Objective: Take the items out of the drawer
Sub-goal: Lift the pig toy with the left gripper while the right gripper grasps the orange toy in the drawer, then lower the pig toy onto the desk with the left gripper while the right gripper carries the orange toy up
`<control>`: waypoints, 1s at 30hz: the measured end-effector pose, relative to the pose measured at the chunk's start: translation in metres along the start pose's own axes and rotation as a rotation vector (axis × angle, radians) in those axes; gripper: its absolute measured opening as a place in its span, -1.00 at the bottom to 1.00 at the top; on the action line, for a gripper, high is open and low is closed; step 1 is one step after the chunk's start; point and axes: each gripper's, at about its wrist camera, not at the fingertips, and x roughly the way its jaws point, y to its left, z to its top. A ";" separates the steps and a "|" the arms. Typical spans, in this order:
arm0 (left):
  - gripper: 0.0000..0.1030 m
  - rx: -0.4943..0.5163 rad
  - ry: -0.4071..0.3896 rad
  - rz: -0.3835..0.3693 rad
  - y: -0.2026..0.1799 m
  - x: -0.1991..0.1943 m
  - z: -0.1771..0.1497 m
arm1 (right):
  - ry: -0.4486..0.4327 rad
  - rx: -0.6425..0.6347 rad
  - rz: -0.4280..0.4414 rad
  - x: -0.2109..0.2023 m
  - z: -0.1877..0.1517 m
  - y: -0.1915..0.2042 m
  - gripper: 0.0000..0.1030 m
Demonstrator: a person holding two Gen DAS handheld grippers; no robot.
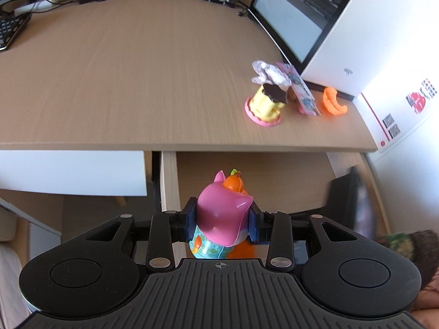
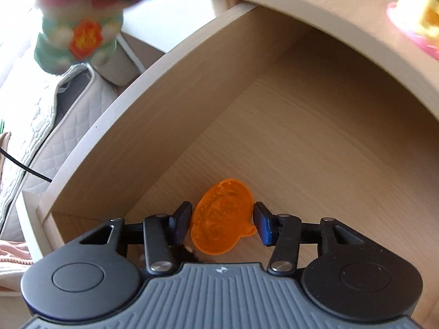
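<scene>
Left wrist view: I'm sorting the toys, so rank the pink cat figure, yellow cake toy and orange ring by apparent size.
1. Pink cat figure, though nearness to the camera inflates it.
2. Yellow cake toy.
3. Orange ring.

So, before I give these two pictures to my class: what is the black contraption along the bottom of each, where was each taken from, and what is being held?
The black shapes are hand-held grippers, one in each of a person's hands, not a robot arm. A wide-angle camera on each looks forward along its two fingers, so each picture shows its own gripper from behind.

The left gripper is clamped on a pink cat-eared toy figure, held above the open drawer. Beyond lies the wooden desk, with a yellow toy cake, an orange curved piece, a pale crumpled wrapper and a laptop.

The right gripper reaches into the drawer, its fingers either side of a flat orange disc on the drawer floor. A slight gap shows at each pad, so it isn't gripped yet.
</scene>
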 end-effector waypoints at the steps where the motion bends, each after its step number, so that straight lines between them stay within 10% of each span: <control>1: -0.23 0.009 0.008 0.002 -0.001 0.001 -0.002 | -0.011 0.009 -0.005 -0.007 -0.004 -0.002 -0.05; 18: -0.23 0.251 -0.012 -0.114 -0.079 0.013 0.001 | -0.374 0.382 -0.321 -0.190 -0.093 -0.072 -0.05; 25: -0.21 0.103 -0.217 -0.024 -0.046 0.022 0.075 | -0.463 0.445 -0.413 -0.229 -0.092 -0.100 -0.05; 30: -0.21 0.107 -0.181 0.065 -0.033 0.077 0.104 | -0.461 0.454 -0.419 -0.230 -0.087 -0.118 -0.05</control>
